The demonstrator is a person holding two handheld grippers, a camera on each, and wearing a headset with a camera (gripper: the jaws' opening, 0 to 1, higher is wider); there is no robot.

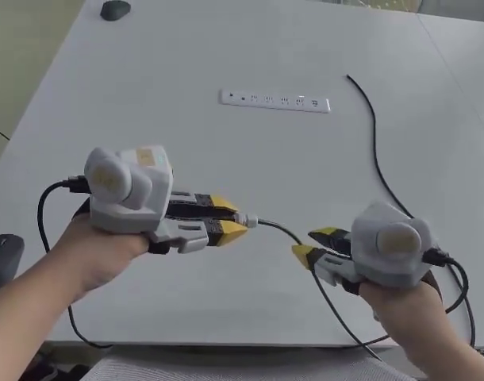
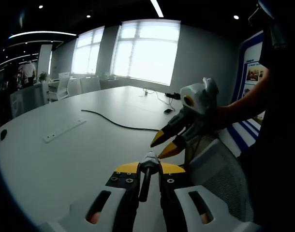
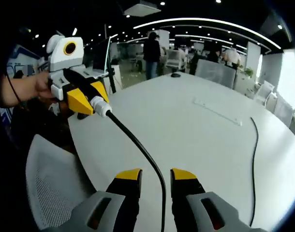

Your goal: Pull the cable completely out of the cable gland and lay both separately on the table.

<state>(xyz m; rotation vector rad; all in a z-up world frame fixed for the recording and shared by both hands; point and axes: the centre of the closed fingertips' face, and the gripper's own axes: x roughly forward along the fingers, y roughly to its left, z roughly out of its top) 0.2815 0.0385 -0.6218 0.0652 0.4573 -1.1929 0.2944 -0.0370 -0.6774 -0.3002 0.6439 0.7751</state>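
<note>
Above the table (image 1: 226, 48), left gripper (image 1: 240, 219) clamps the cable gland (image 2: 150, 158); cable (image 3: 138, 142) runs between parted right gripper (image 1: 312, 243) fingers (image 3: 129, 175).

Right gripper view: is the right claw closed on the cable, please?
No, the cable passes untouched through the open right claw.

1. The broad white table top (image 1: 226, 159) is looking smooth and matt, giving back only a soft sheen.
2. The thin black cable (image 1: 280, 228) is showing a smooth, rubbery sheath.
3. The small pale grey cable gland (image 1: 247, 220) is looking like moulded plastic.
4. The left gripper (image 1: 238, 217) and right gripper (image 1: 309, 242) are showing matt light grey plastic shells and smooth yellow tips.
5. The long white power strip (image 1: 275, 101) is looking like hard, smooth plastic.
6. The grey chair back (image 3: 55, 193) is showing an open mesh weave.
</note>
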